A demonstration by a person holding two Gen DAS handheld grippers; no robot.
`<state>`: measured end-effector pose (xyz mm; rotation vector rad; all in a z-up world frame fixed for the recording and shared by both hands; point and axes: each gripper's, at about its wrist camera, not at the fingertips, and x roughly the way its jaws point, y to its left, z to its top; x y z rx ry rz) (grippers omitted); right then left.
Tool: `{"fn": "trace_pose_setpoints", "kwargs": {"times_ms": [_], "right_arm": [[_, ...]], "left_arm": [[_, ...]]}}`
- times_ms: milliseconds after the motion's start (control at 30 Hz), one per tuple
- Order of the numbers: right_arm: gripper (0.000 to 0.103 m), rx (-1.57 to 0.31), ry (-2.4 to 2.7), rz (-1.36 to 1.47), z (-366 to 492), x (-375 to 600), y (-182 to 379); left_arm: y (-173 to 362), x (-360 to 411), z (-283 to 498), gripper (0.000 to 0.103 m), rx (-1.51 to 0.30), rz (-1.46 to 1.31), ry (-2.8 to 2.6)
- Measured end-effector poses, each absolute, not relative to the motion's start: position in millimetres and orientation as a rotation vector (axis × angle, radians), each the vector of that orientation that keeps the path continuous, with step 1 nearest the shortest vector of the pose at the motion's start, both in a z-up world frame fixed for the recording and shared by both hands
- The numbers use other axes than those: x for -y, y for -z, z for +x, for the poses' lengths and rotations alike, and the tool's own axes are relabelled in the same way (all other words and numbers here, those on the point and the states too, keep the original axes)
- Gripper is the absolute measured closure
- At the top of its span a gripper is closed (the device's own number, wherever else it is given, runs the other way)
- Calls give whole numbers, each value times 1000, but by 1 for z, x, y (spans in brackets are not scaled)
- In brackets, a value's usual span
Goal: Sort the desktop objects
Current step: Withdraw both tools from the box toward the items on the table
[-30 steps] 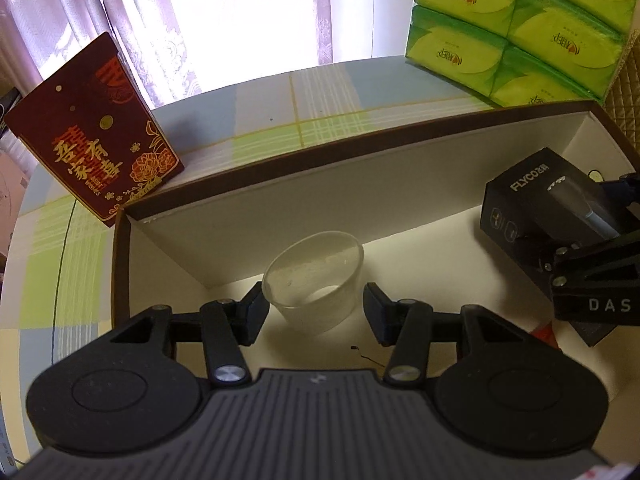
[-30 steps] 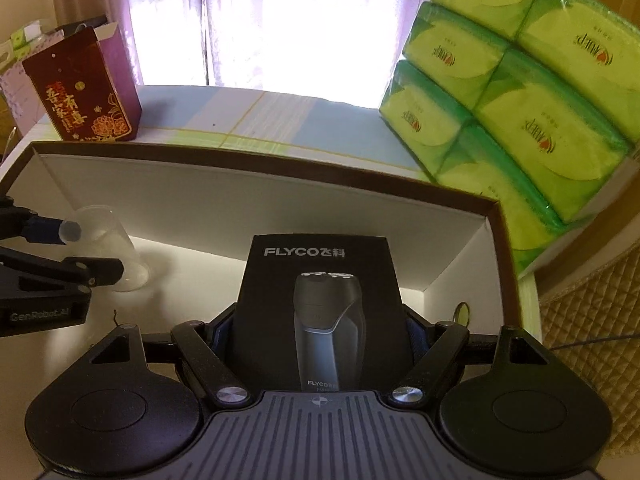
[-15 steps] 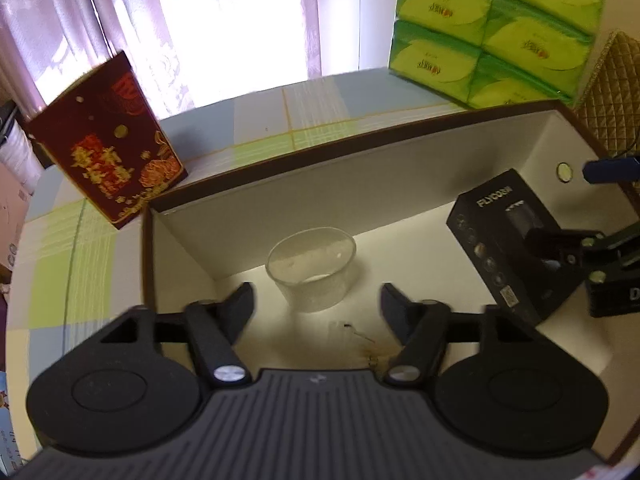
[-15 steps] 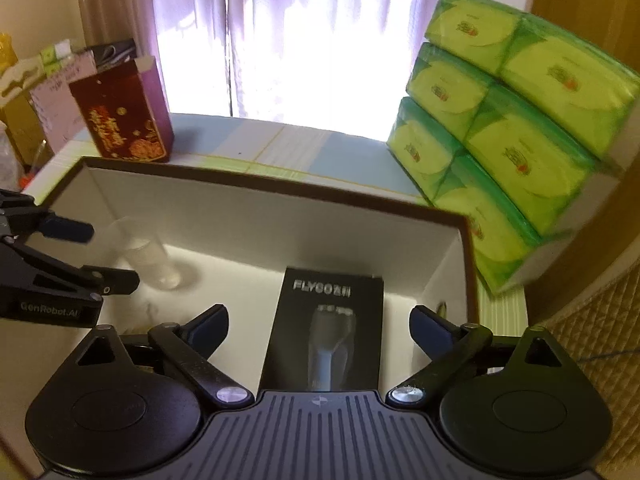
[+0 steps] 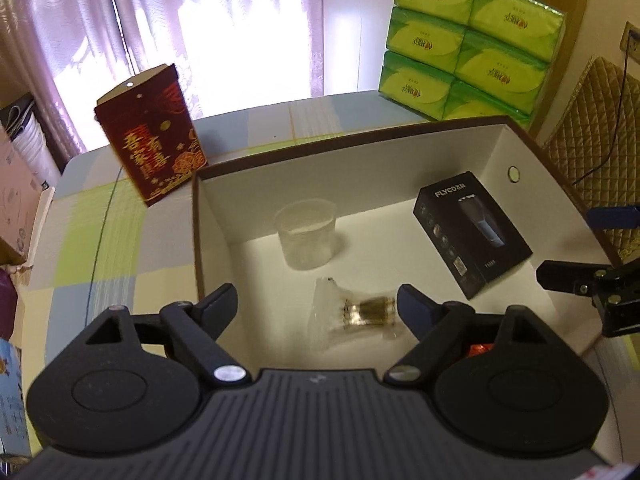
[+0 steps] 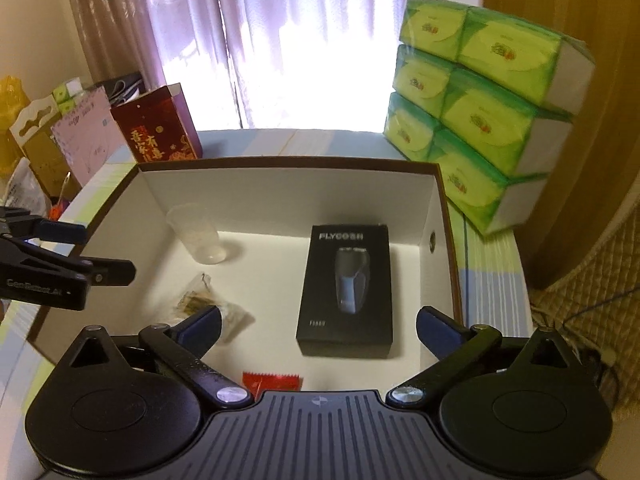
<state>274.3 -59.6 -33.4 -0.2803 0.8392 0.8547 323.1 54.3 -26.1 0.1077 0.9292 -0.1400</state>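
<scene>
A brown-rimmed white box lies open on the table. Inside it stand a clear plastic cup and a black FLYCO shaver box, lying flat. A clear bag with gold pieces lies on the box floor, and a red packet lies at the near edge. My left gripper is open and empty above the box's near side. My right gripper is open and empty, raised behind the shaver box.
A dark red gift bag stands on the table behind the box's left corner. Stacked green tissue packs stand at the back right. A quilted chair back is at the right. Clutter sits at the left.
Both grippers have opened wide and pulled back and up. The right one let go of the shaver box, the left one drew away from the cup. The bag and red packet came into view.
</scene>
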Motion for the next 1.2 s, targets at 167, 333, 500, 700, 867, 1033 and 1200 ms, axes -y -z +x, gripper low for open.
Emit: {"fn": "trace_pose_setpoints", "kwargs": {"times_ms": [167, 333, 500, 700, 867, 1033, 1200], "right_arm": [[2, -831, -850, -256, 261, 72, 24], [2, -822, -848, -228, 246, 84, 16], [2, -816, -863, -214, 227, 94, 8], [2, -808, -870, -199, 205, 105, 1], [2, -796, -877, -187, 190, 111, -4], [2, -787, -883, -186, 176, 118, -8], [2, -781, -891, -186, 164, 123, -10]], "left_arm": [[15, -56, 302, 15, -926, 113, 121], [4, -57, 279, 14, -913, 106, 114], [-1, -57, 255, 14, -916, 92, 124], [-9, -54, 226, 14, -904, 95, 126], [-14, -53, 208, 14, -894, 90, 133], [-16, -53, 192, 14, -895, 87, 137], [-19, -53, 176, 14, -890, 95, 139]]}}
